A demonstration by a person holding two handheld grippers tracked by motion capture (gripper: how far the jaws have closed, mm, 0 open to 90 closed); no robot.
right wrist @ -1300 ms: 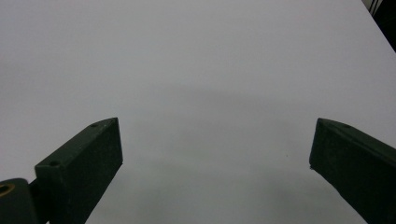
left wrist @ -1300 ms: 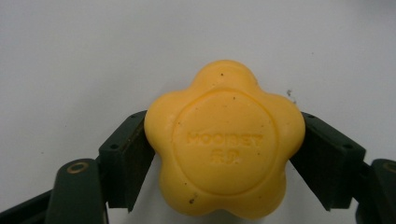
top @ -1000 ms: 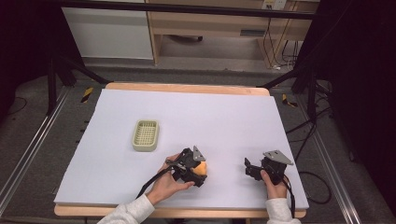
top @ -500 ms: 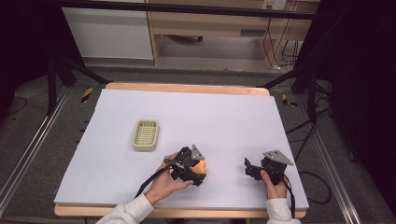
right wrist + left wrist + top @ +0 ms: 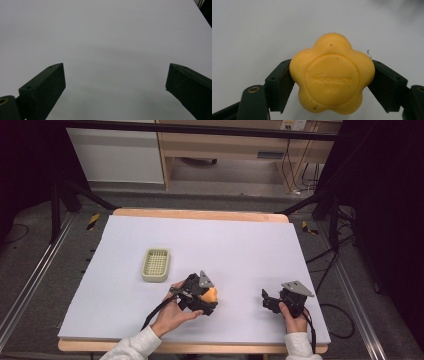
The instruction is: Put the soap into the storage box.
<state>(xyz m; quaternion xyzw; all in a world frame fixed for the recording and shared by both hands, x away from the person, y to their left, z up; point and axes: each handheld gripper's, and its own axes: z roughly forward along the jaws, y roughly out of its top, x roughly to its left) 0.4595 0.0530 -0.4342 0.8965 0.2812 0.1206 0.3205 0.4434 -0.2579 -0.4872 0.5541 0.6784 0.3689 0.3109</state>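
A yellow flower-shaped soap (image 5: 332, 75) with a stamped round centre sits between the two black jaws of my left gripper (image 5: 332, 82), which press on its sides. In the high view the left gripper (image 5: 209, 301) holds the soap (image 5: 210, 295) just over the white table near the front middle. My right gripper (image 5: 265, 301) rests near the front right, held by a hand. In the right gripper view its jaws stand wide apart with bare white table (image 5: 110, 50) between them, so the right gripper (image 5: 115, 77) is open.
A small pale green slotted soap dish (image 5: 156, 264) lies on the white table (image 5: 240, 245) to the left of centre, behind the left gripper. Black cables trail from both grippers toward the table's front edge. Black stand legs flank the table.
The left gripper with the soap has shifted slightly. The right gripper has stayed where it was.
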